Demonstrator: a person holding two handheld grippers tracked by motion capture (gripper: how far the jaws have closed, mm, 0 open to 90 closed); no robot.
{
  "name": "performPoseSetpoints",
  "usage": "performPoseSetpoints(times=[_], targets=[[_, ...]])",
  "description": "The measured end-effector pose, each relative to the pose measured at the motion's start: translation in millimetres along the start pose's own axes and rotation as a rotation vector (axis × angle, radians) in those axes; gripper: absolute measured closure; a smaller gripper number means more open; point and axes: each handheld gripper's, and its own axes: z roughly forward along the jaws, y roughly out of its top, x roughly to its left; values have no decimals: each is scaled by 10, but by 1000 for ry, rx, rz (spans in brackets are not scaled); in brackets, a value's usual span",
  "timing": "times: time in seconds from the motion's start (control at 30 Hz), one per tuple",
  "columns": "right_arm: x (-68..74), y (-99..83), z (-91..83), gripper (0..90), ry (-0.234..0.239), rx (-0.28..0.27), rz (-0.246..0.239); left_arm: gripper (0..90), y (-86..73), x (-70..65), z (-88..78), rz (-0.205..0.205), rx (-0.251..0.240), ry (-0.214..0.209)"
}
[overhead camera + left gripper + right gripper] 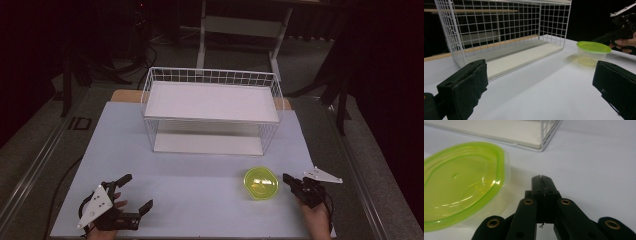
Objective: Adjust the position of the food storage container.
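A clear tub with a lime-green lid (260, 183) (594, 47) (459, 182) stands on the white table, right of centre and near the front. Just right of the tub lies my right gripper (288, 179) (541, 179), its jaws pressed together with nothing between them and its tip a short way from the lid's rim. In the left gripper view it (604, 38) shows beyond the tub, held in a hand. My left gripper (137, 191) (539, 85) rests at the front left with its jaws wide apart and empty.
A white wire rack (210, 107) (499, 30) with a flat upper shelf and a white base board (499, 132) stands at the back middle of the table. The table's front edge (200, 236) runs close to both hands.
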Motion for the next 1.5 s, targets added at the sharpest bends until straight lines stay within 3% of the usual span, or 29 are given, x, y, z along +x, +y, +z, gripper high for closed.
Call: performPoseSetpoints(times=[0.37,0.57,0.93,1.27,1.5], targets=[[225,-77,246,900,91,73,-39,4,2,6,-32,0,-4,16],[324,-116,309,900,108,102,-58,4,5,12,-45,0,-5,18],[615,-96,372,900,183,139,-144,4,14,6,-11,6,-3,5],[501,-21,375,900,164,125,-80,4,33,20,-32,3,-18,10],[672,-58,448,900,202,145,-125,4,33,20,-28,3,-19,10]])
